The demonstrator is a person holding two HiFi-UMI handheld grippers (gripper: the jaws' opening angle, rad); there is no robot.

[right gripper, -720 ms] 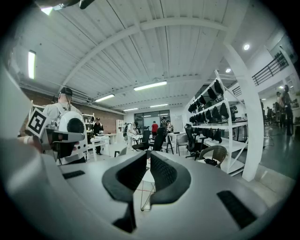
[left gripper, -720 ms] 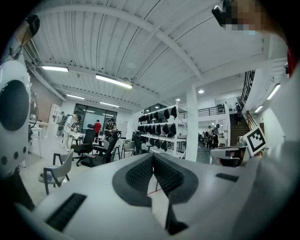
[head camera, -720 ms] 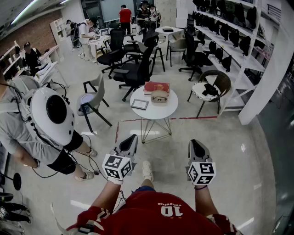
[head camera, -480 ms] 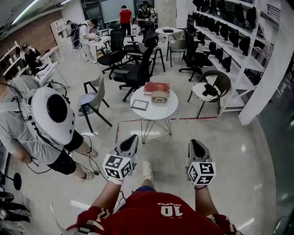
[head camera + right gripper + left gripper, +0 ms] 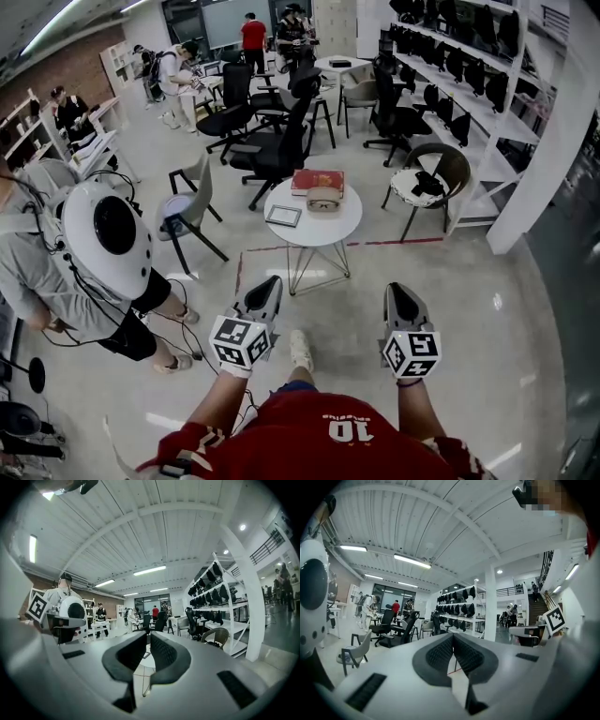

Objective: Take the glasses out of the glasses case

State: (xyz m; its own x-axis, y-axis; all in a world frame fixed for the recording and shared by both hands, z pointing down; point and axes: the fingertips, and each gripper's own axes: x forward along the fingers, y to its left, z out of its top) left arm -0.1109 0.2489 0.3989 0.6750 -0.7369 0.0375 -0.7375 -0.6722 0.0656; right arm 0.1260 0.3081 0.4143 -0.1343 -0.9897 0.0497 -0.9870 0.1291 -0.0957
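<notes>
**Both grippers shut and empty, glasses case on the table ahead**

I hold my left gripper [image 5: 266,285] and my right gripper [image 5: 397,294] level in front of me, side by side and apart, above the pale polished floor [image 5: 469,309]. In the left gripper view the two ribbed black pads meet at their tips, so that one is clenched on nothing. In the right gripper view the pads stand all but together, with only a thin slit between them and nothing in it.

The tan oval glasses case [image 5: 324,193] sits on the small round white table [image 5: 339,229], well ahead of both grippers and touched by neither. The dark-framed glasses [image 5: 324,202] show at the case's near side. At this size I cannot tell whether they lie in it or on it. Just behind the case lies a flat red book [image 5: 318,179]. To its left, nearer me, lies a small rectangular dark-framed panel [image 5: 283,215]. A strip of red tape [image 5: 394,242] runs across the floor by the table's wire legs.

To my left stands a person in a grey shirt [image 5: 28,272], wearing a large round white device [image 5: 105,234] with cables hanging from it. Beyond the table stand black office chairs [image 5: 272,150] and a brown wicker chair [image 5: 442,171]. White shelving [image 5: 469,89] holding dark items lines the right wall.
</notes>
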